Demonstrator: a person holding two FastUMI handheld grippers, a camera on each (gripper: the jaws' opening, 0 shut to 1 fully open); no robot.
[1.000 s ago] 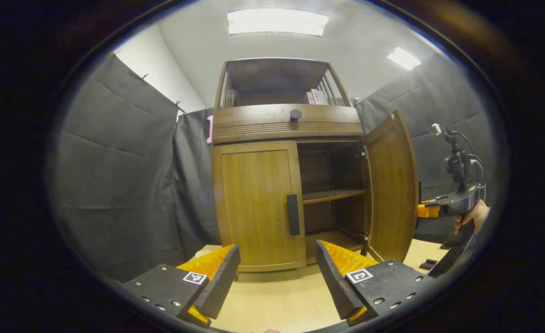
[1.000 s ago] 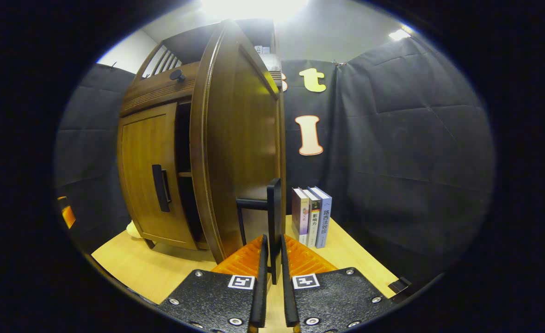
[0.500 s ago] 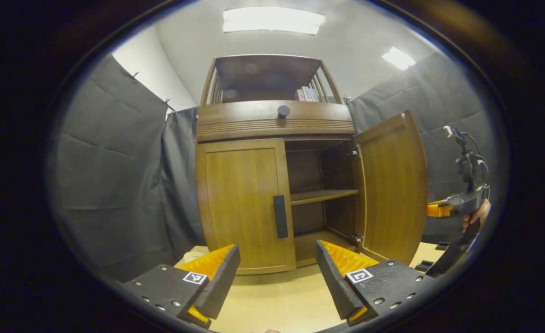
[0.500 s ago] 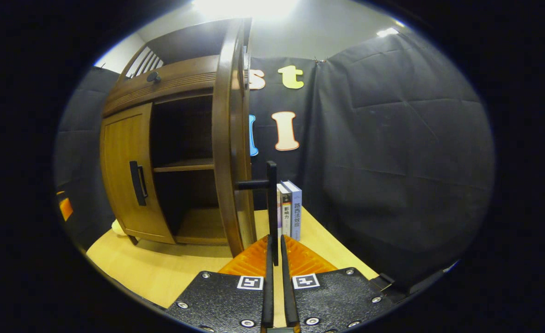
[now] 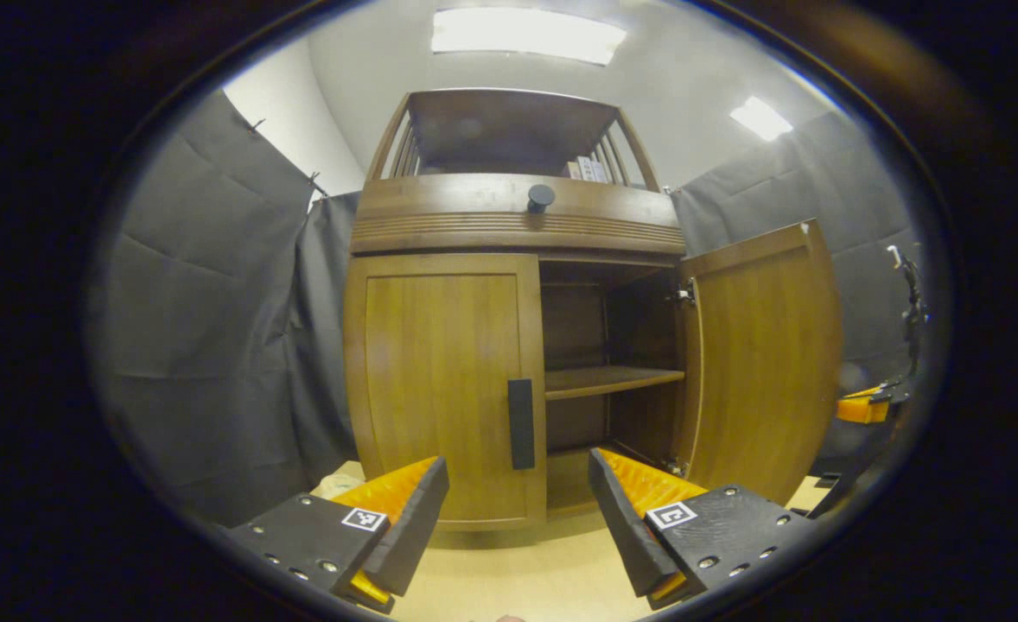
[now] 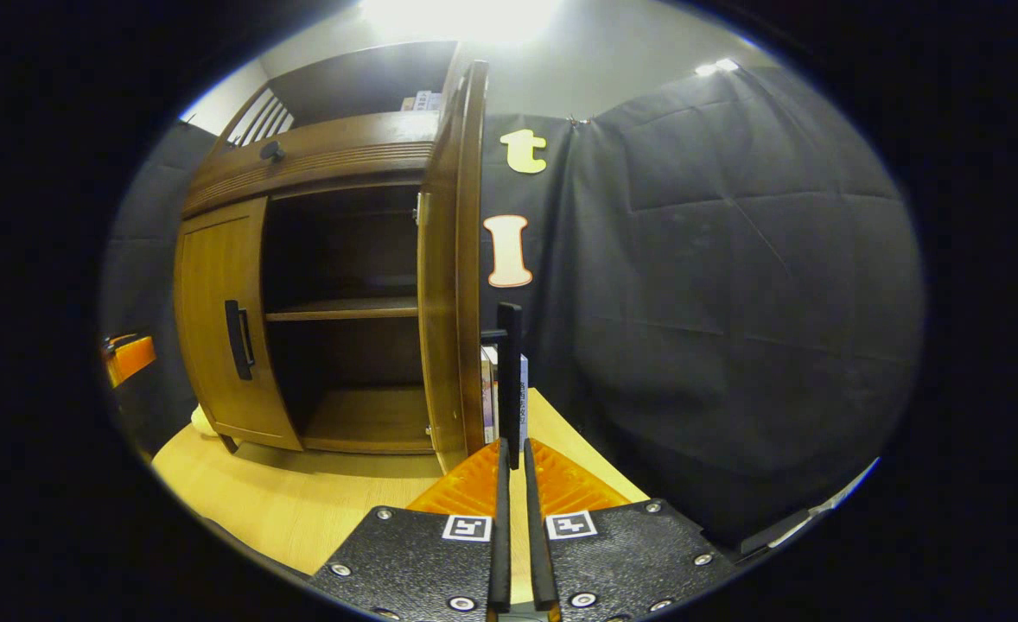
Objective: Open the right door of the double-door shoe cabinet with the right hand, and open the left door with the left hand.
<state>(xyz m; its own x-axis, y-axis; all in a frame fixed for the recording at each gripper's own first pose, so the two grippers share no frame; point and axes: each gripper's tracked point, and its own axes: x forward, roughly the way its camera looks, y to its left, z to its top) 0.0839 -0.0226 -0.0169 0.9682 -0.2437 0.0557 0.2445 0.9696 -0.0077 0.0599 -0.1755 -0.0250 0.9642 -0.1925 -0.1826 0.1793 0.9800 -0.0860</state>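
- The shoe cabinet (image 5: 509, 233) stands on the pale wooden table (image 5: 518, 570), backed by the black cloth wall, with a round dark knob (image 5: 540, 197) on its upper band.
- In the left gripper view, the right door (image 5: 764, 363) is swung wide open to the right, showing its inner face, and the inside shelf (image 5: 608, 378) is bare.
- The left door (image 5: 440, 380) is shut flush, its dark vertical handle (image 5: 521, 423) near the door's right edge (beside the open compartment).
- The left tool (image 5: 518, 510) hangs in front of the cabinet with its fingers (image 5: 410, 518) spread well apart, holding nothing; the left door's handle appears between them but farther off, not touched.
- In the right gripper view, the right tool (image 6: 513, 484) has its fingers drawn together on the right door's handle (image 6: 509, 380), a dark upright bar standing out from the door's outer face; both fingers press its lower end.
- The right door (image 6: 450, 276) is seen nearly edge-on there, upright, with the open compartment to its left.
- A few books (image 6: 487, 406) stand upright on the table just behind the open door, partly hidden by it.
- The right tool also shows at the far right edge of the left gripper view (image 5: 863, 406), beyond the open door.
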